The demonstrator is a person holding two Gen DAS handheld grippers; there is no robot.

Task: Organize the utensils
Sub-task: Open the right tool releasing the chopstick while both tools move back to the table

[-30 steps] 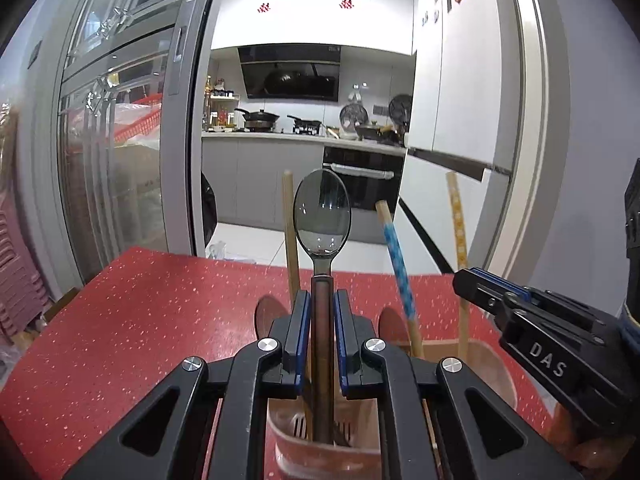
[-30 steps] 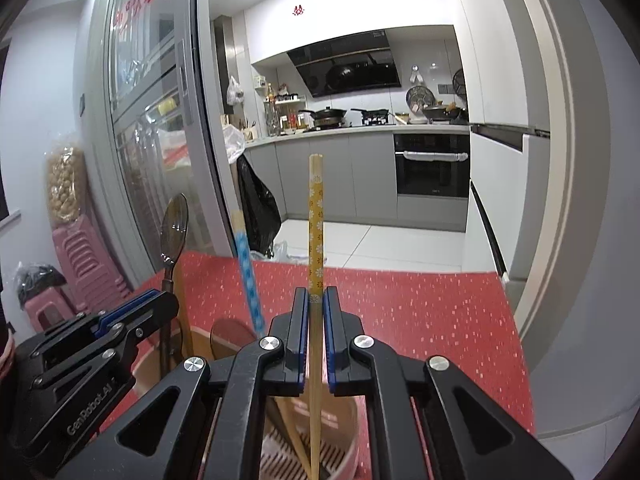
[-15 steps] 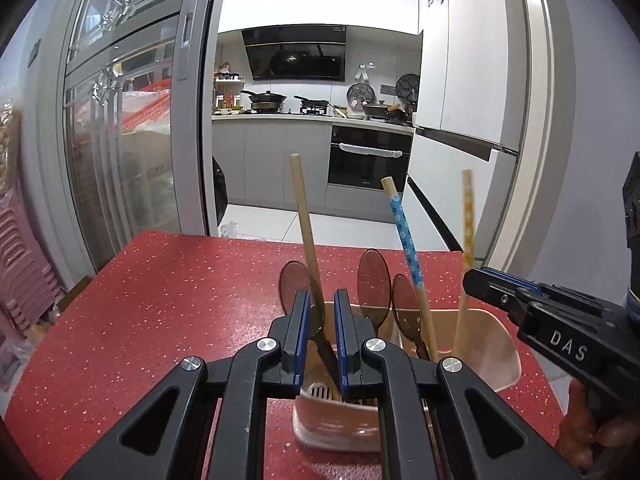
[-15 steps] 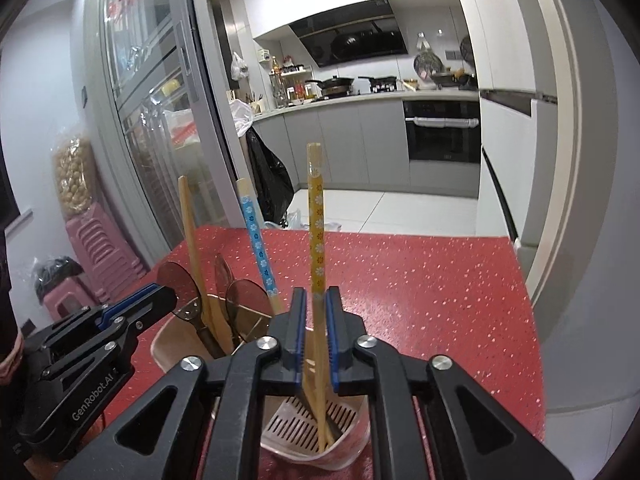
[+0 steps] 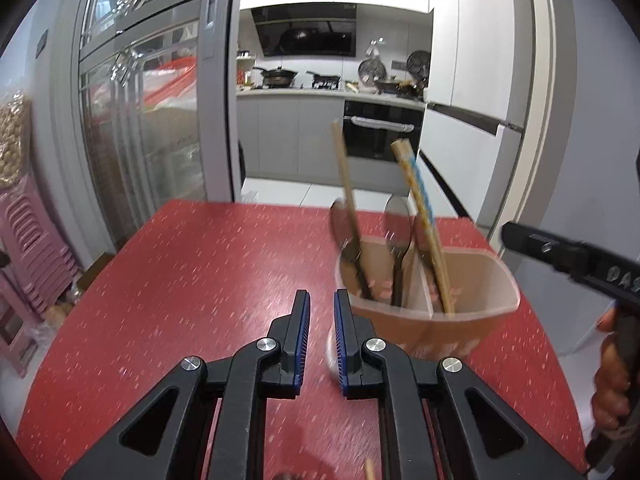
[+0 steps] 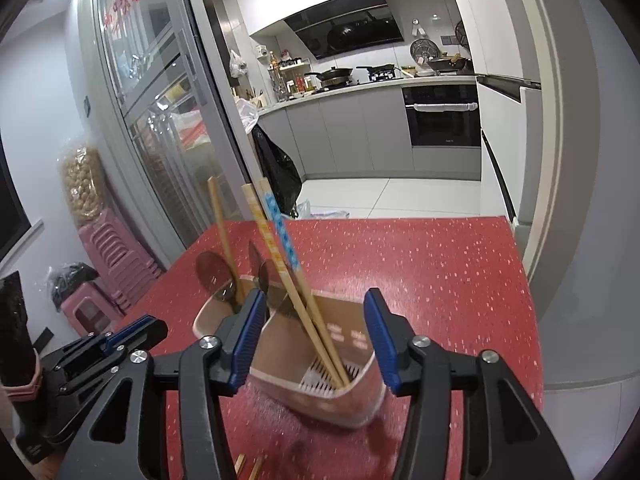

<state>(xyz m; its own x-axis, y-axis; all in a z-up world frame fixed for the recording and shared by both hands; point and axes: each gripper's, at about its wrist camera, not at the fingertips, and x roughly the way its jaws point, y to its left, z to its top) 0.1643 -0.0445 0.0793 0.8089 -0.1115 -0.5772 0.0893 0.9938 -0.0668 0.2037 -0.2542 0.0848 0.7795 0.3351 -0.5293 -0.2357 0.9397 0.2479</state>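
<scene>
A pink utensil holder (image 5: 472,316) stands on the red table (image 5: 192,280); it also shows in the right wrist view (image 6: 344,396). It holds dark spoons (image 5: 398,232) and wooden chopsticks, one with a blue pattern (image 5: 420,192). The chopsticks (image 6: 280,248) lean left in the right wrist view. My left gripper (image 5: 319,300) is nearly closed and empty, left of the holder. My right gripper (image 6: 314,304) is open and empty, its fingers either side of the holder. More chopstick ends (image 6: 250,466) lie on the table by the lower edge.
The table's far edge meets a kitchen doorway. A glass cabinet (image 5: 136,120) and stacked pink stools (image 5: 28,248) stand at the left. A white fridge (image 5: 480,80) is at the right.
Both grippers let go of their utensils and pulled back from the holder. The spoon and the yellow chopstick now rest in the holder. The right gripper opened wide.
</scene>
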